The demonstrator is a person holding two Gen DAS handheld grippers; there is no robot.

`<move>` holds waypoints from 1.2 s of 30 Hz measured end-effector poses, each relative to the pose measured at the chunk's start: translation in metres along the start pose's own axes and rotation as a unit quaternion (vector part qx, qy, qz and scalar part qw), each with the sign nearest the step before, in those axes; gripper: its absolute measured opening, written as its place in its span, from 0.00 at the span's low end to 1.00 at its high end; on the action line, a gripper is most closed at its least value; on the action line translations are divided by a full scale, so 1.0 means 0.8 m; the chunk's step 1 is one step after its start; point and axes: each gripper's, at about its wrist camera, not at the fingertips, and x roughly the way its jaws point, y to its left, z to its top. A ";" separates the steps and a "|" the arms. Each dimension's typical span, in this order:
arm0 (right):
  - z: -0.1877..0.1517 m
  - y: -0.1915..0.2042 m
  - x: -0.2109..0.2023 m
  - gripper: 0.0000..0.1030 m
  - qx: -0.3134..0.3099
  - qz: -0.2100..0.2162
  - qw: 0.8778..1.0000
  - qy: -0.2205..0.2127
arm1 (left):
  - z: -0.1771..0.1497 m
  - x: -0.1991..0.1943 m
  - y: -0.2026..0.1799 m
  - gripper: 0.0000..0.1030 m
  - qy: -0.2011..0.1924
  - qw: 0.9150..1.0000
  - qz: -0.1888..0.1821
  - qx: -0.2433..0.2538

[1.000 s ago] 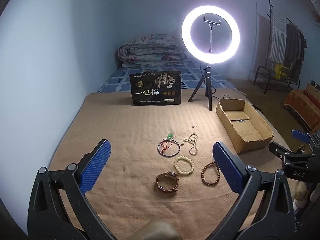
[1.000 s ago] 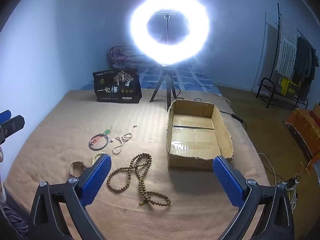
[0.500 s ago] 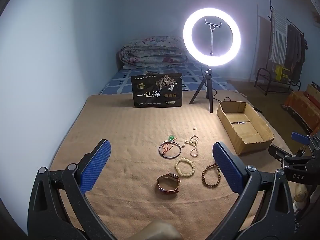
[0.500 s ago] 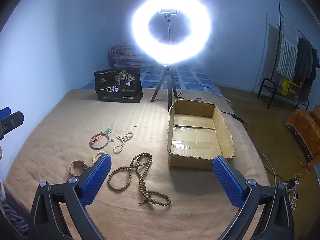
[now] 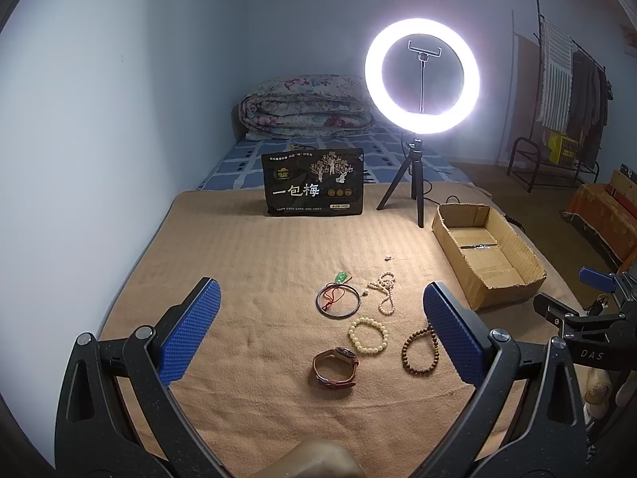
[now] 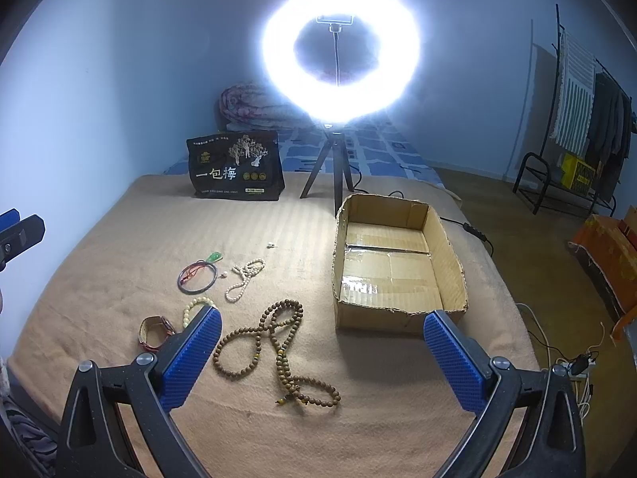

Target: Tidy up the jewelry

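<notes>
Jewelry lies on a tan blanket [image 5: 247,271]. In the left wrist view I see a brown-strap watch [image 5: 335,367], a cream bead bracelet [image 5: 368,335], a brown bead strand [image 5: 420,352], a dark bangle with red cord [image 5: 338,300] and a white bead strand [image 5: 385,292]. The right wrist view shows a long brown bead necklace [image 6: 278,348] near an open cardboard box [image 6: 398,267]. My left gripper [image 5: 318,334] is open and empty above the watch. My right gripper [image 6: 322,352] is open and empty above the necklace.
A lit ring light on a tripod [image 5: 421,79] stands at the back beside a black printed bag [image 5: 314,187]. A folded quilt [image 5: 306,107] lies behind. A clothes rack [image 6: 585,127] and cables [image 6: 557,350] are off the right edge. A small white piece [image 5: 387,257] lies loose.
Both views have shifted slightly, the scene sliding down and right a little. The jewelry and box have not moved, and both grippers stay open.
</notes>
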 end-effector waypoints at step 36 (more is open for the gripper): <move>-0.003 -0.001 0.000 1.00 0.000 0.002 1.000 0.006 | -0.003 -0.001 0.000 1.00 -0.001 1.000 0.000 0.001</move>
